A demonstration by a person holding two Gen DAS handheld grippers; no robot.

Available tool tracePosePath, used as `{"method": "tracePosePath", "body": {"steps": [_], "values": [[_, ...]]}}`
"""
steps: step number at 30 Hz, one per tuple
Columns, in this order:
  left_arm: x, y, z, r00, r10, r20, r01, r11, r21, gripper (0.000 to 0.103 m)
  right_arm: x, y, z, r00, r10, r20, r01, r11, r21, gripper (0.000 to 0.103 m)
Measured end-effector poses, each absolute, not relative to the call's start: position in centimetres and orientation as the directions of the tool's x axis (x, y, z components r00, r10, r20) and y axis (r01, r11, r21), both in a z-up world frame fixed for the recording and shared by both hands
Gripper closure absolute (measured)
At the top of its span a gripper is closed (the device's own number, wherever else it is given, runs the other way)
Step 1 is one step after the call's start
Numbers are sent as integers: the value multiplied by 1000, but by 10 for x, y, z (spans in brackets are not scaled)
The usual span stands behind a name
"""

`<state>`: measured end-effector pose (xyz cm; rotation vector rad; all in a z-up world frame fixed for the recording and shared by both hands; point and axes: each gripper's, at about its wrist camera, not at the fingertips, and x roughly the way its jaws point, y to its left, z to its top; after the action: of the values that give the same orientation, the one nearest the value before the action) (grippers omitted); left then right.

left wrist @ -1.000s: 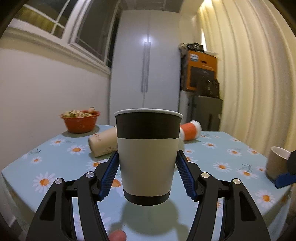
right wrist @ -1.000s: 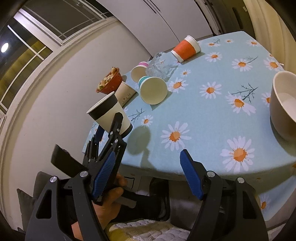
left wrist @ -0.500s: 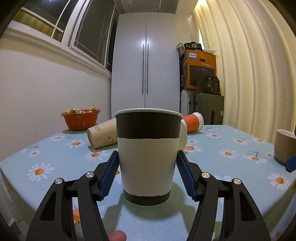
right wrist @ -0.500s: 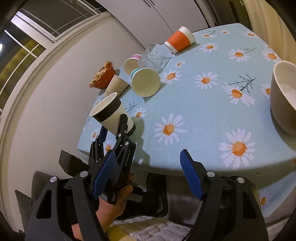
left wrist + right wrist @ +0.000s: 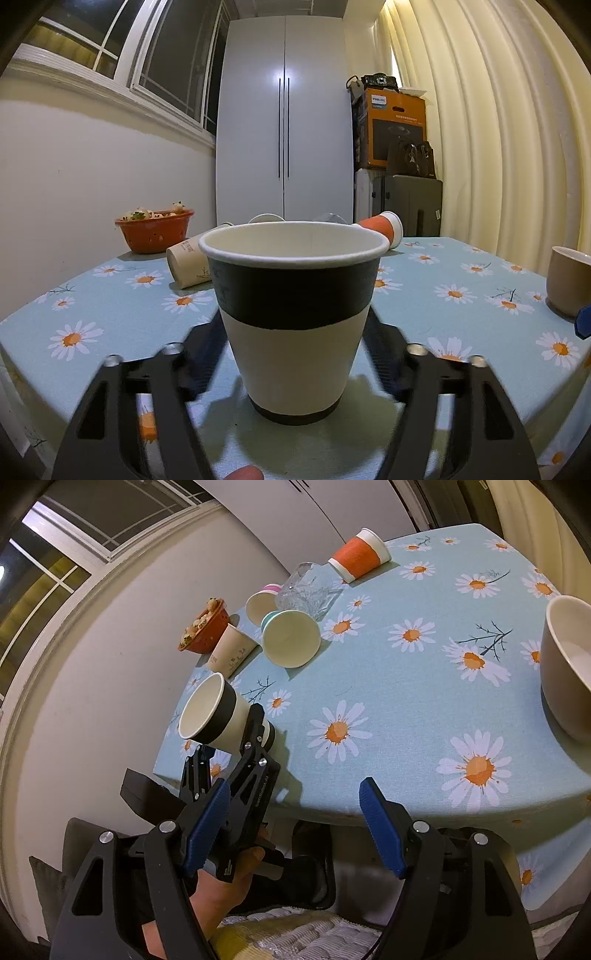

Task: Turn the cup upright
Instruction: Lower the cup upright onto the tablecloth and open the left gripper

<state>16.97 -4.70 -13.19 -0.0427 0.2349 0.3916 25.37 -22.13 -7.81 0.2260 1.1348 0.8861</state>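
Left tongs (image 5: 295,354) flank upright cup (image 5: 293,317) (rim up)

Five paper cups: one black-banded cup (image 5: 293,317) upright between the left tongs (image 5: 295,354), and four on their sides beyond: beige (image 5: 231,650), cream (image 5: 291,638), pink-rimmed (image 5: 262,603), orange (image 5: 360,559). One glass (image 5: 308,590), one orange basket (image 5: 203,631), one tan bowl (image 5: 565,664).

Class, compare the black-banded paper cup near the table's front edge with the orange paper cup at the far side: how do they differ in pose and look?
The black-banded paper cup stands upright, mouth up; the orange paper cup lies on its side. The black-banded cup has a cream body with black bands; the orange cup has white ends. The left gripper flanks only the black-banded cup. Both are tapered, white-rimmed paper cups.
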Motion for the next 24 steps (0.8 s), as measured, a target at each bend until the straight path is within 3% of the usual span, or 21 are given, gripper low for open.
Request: {"method": "tracePosePath", "body": {"steps": [2,7,15,24], "values": [[168,-47,-130,897,378,-231,-389,921,-5,15,253,-221,-77,143,709,-691,-501,654,567,31],[166,-45,-123,899,364,-242,-379,925,-18,7,252,-226,-74,159,720,-676,-503,648,572,31],[140,-39,-88,911,295,-287,-328,942,-74,6,251,-237,-64,186,756,-628,-495,624,605,28],[87,-27,-26,919,189,-347,-225,972,-66,6,232,-239,-44,307,729,-612,-564,657,500,28]]}}
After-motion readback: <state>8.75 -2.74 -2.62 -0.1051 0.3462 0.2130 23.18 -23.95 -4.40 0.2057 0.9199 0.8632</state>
